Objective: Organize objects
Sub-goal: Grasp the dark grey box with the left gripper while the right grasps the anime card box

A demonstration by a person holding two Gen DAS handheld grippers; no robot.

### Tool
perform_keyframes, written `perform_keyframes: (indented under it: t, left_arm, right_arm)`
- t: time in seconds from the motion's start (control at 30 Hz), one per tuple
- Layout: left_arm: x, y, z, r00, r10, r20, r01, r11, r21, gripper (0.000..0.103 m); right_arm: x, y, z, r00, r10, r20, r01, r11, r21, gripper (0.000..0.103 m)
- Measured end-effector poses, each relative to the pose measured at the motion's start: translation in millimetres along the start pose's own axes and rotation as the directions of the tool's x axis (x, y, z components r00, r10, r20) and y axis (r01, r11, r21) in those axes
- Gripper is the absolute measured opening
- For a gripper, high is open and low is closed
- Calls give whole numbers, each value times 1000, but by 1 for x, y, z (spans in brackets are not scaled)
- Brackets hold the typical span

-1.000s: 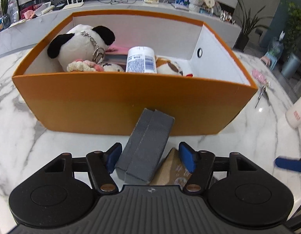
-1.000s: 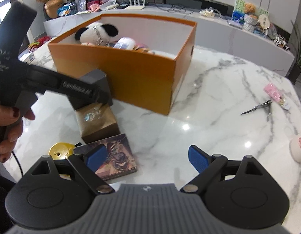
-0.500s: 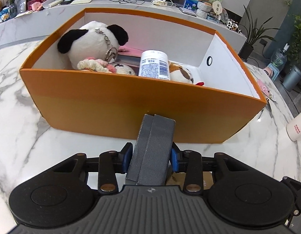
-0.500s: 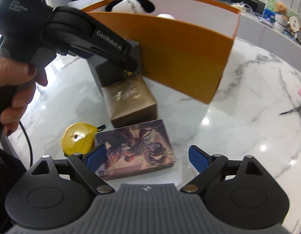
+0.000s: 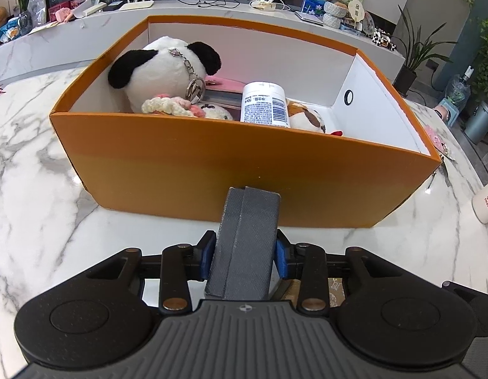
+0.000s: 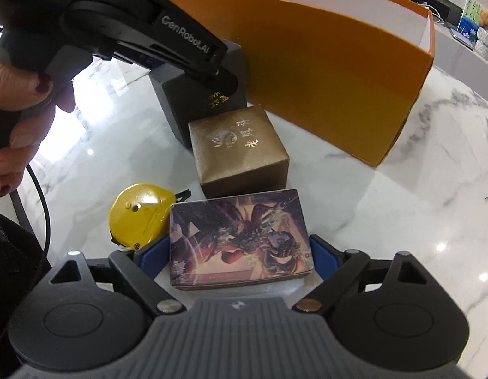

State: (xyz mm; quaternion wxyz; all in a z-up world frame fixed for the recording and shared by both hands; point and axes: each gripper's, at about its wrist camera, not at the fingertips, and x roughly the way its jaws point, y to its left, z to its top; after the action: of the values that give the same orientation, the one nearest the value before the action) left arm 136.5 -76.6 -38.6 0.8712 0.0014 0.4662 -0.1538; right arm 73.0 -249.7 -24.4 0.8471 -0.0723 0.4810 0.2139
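My left gripper is shut on a dark grey box, held just in front of the orange box's near wall; it also shows in the right wrist view. The orange box holds a panda plush, a white bottle and other small toys. My right gripper is open with its blue pads on either side of an illustrated card box lying on the marble table. A gold box sits between the card box and the grey box.
A yellow tape measure lies left of the card box. Small scissors and a white bottle lie right of the orange box. A counter with clutter runs along the back.
My left gripper stays shut on the grey box and has risen slightly toward the orange box. My right gripper moved forward and down so its pads now flank the card box.
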Motion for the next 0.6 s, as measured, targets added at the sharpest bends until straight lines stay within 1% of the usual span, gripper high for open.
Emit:
perform_keyframes:
  t: [0.03, 0.2, 0.27, 0.43, 0.57, 0.6]
  left_arm:
    - [1, 0, 0, 1000, 1, -3, -1, 1000, 2, 43]
    - [8, -1, -2, 999, 13, -30, -13, 1000, 13, 46]
    - [12, -2, -4, 999, 23, -38, -23, 1000, 21, 50]
    - [19, 0, -8, 998, 36, -55, -35, 999, 18, 51]
    - [20, 0, -11, 997, 43, -58, -42, 999, 23, 51]
    - [20, 1, -11, 997, 44, -58, -42, 999, 24, 51]
  right_arm:
    - [0, 0, 0, 1000, 0, 1, 0, 1000, 0, 92]
    - [3, 6, 1, 1000, -19, 5, 19, 999, -30, 93]
    - [4, 9, 1, 1000, -28, 8, 28, 999, -45, 93]
    - [7, 11, 0, 999, -51, 13, 52, 996, -78, 94]
    - [6, 9, 0, 998, -63, 16, 64, 996, -67, 93]
    - [6, 9, 0, 998, -65, 17, 66, 996, -61, 91]
